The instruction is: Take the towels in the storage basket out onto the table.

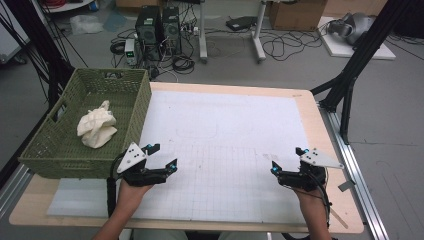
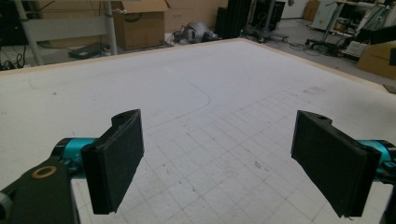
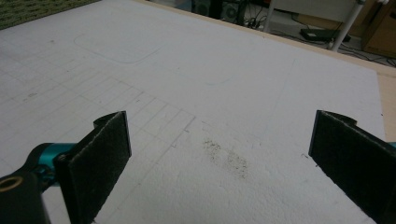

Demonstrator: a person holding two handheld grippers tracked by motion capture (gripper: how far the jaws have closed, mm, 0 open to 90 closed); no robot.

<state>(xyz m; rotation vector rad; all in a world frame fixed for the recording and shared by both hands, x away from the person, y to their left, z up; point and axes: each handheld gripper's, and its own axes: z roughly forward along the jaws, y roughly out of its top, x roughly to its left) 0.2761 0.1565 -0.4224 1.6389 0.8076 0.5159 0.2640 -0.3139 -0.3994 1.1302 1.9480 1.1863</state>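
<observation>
Both grippers low over the white mat (image 1: 225, 130), jaws wide, nothing between them. Left gripper (image 1: 162, 157) at approx 7 o'clock on the table, just beside the near-right corner of the green basket (image 1: 50, 150); right gripper (image 1: 286, 160) at approx 5 o'clock, well apart from it. Nearest thing to work on: crumpled cream cloth (image 1: 96, 126), lying inside the basket at approx 9 o'clock, on the basket floor, clear of the walls. Judgement: cloth light, soft, limp, not fragile; will sag and trail when lifted. Best pinch on a raised fold at the top of the bunch, e.g. the peak at its far side. In the way: the basket wall between left gripper and cloth, so reach goes up and over the rim, then down. Mat otherwise bare, w/ faint grid lines and a dark smudge (image 3: 226, 156) in the right gripper view. Cables, PC towers (image 1: 159, 30), boxes on the floor beyond 12 o'clock, no hindrance.
</observation>
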